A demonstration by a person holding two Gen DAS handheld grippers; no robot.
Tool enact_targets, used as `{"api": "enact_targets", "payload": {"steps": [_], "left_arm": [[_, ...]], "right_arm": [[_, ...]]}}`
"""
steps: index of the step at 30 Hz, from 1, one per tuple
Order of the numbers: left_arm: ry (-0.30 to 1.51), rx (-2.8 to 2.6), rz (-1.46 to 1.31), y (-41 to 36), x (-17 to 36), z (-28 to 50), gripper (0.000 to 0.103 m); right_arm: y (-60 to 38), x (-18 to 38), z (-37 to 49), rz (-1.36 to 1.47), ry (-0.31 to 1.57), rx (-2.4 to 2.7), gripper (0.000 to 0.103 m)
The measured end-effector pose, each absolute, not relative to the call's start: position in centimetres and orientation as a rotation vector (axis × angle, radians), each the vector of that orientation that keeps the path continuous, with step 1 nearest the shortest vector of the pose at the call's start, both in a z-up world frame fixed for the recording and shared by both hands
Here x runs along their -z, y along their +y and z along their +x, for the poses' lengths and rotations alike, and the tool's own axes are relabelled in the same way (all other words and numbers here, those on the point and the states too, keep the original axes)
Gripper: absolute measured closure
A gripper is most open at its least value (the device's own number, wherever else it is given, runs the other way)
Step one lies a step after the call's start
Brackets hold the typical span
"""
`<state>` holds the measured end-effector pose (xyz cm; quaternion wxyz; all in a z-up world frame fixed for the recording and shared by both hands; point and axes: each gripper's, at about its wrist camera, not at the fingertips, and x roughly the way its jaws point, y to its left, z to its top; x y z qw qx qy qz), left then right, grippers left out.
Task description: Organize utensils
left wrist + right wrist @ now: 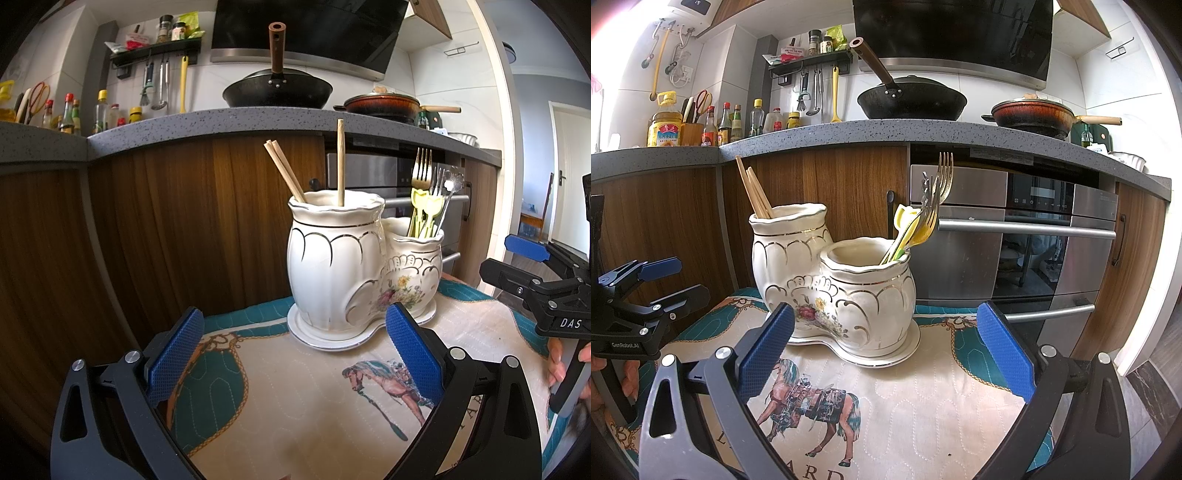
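Standing upright on its matching saucer, the white ceramic utensil holder (354, 266) sits at about 12 o'clock from both grippers, on a quilted cloth (295, 398) printed with a horse and teal borders. Its taller cup holds three wooden chopsticks (284, 171), two leaning toward 10 o'clock and one nearly vertical; the shorter cup, joined to it at 3 o'clock in the left wrist view, holds several forks (423, 173) with yellow handles and one silver spoon-like piece whose shape is hard to make out. The left gripper (295, 354) hangs just short of the holder with its blue pads spread wide and nothing between them; its right pad overlaps the saucer's edge in that view, though contact cannot be judged. The right gripper (886, 354) is likewise spread wide and empty, its left pad crossing in front of the holder's base. Each gripper shows in the other's camera, well apart from the holder, with fingers (556, 363) of a hand on the handle. Beyond the holder, at 12 o'clock, stand wood cabinet fronts and a steel oven (1015, 236) under a grey countertop bearing a black wok (912, 98), a brown pan (1032, 112) and sauce bottles (724, 123) toward 10 o'clock.
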<state>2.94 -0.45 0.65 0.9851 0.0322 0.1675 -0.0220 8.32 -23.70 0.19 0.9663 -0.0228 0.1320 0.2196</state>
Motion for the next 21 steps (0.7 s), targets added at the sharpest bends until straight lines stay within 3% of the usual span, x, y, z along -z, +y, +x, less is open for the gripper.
{"api": "enact_targets", "payload": {"steps": [21], "left_arm": [[0.357,0.033,0.061,-0.24,-0.25,3.21,0.005]], "right_arm": [[-23.74,-0.07,8.39,-0.045,0.27,-0.44,0.006]]}}
